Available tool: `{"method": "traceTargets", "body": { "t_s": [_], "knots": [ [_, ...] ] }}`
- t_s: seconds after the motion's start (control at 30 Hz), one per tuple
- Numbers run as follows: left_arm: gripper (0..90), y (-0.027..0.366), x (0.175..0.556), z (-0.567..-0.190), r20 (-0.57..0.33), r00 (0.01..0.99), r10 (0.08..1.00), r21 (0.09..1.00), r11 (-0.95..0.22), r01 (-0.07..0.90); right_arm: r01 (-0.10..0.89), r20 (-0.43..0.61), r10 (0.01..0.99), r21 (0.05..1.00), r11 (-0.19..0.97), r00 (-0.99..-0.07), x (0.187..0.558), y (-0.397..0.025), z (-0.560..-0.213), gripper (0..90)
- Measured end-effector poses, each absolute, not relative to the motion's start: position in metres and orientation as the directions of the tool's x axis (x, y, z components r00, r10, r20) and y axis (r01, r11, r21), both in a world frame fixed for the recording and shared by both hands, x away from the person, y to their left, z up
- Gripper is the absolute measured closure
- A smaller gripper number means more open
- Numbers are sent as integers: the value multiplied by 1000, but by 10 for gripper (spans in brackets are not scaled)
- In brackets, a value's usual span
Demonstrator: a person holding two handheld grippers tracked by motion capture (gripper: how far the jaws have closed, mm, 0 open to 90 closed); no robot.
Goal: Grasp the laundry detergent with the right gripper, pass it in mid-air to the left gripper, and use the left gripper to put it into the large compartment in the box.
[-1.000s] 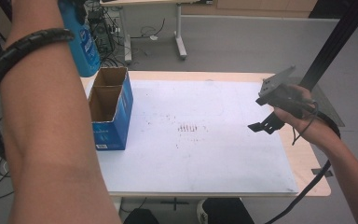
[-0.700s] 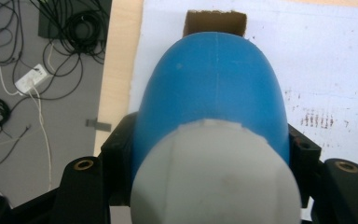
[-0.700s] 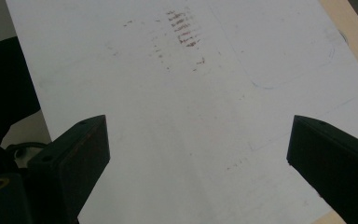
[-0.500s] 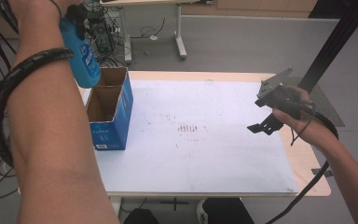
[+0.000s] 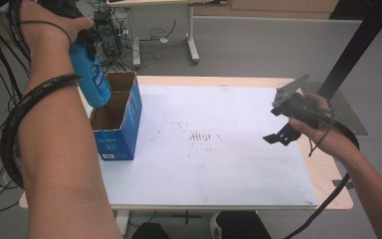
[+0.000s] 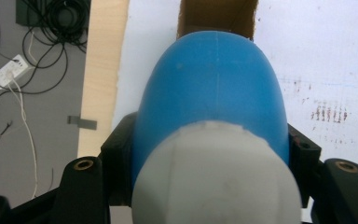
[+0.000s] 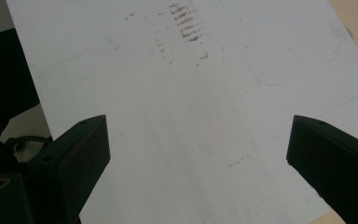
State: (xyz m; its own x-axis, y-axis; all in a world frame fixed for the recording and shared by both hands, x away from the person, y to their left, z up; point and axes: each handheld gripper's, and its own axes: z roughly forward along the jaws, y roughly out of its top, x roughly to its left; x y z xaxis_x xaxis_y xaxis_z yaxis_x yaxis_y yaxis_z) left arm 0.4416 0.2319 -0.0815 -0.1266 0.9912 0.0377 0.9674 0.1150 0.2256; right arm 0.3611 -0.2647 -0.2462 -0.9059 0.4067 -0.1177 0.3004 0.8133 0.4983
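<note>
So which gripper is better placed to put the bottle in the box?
Left. The left gripper already clamps the blue bottle right above the open cardboard box; the right gripper hovers open and empty, far across the table.

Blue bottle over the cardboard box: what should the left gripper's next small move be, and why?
Probably a short, straight lowering. The left gripper is shut on the blue bottle, held base-down, with its bottom just above the open box. In the left gripper view the brown opening lies right beyond the bottle. The right gripper hangs open, apart over the white sheet.
</note>
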Motion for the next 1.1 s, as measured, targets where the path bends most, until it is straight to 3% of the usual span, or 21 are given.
{"method": "traceTargets", "body": {
  "t_s": [1.1],
  "knots": [
    [374, 232, 448, -192, 8, -100, 995, 148, 97, 984, 295, -122, 394, 475, 829, -911, 362, -254, -259, 60]
  ]
}}
